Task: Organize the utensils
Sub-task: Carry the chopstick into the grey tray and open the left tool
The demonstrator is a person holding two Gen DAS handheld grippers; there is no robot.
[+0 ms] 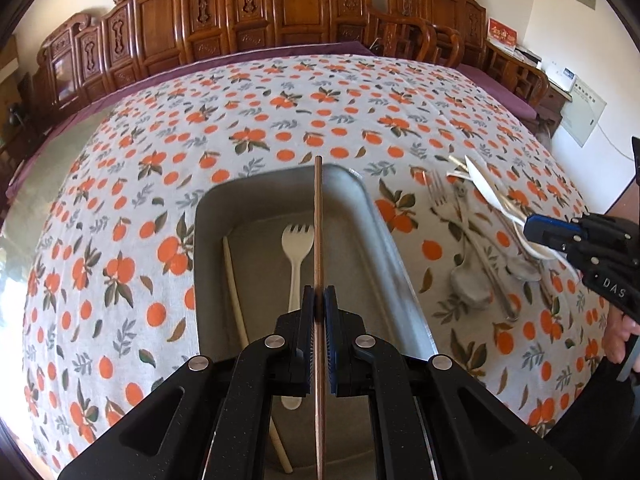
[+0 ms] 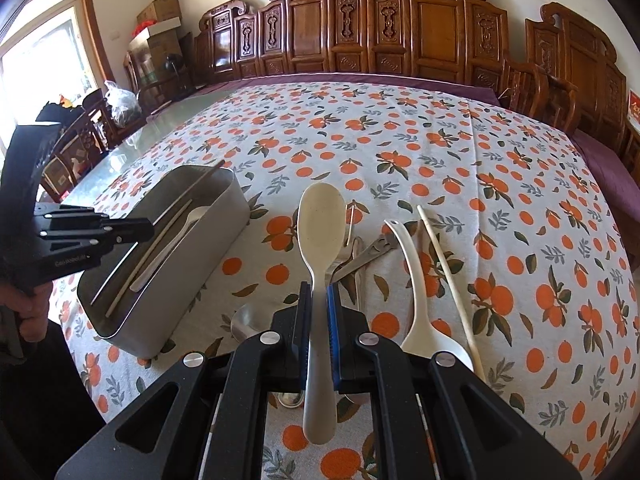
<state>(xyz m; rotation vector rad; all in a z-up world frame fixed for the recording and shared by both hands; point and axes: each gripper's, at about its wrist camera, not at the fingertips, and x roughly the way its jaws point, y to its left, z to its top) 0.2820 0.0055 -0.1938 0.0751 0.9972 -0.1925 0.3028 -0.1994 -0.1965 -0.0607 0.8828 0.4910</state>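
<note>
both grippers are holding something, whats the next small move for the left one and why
Probably lower the left gripper a little and open it. It is shut on a brown chopstick that already hangs over the open grey metal box, in line with its long side. A white fork and a pale chopstick already lie inside, so the piece seems to belong there.

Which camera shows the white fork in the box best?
The left wrist view. It looks straight down into the gray box, so the white fork shows its prongs and most of its handle, beside the brown chopstick in the left gripper. The right wrist view shows the fork only small and slanted.
</note>
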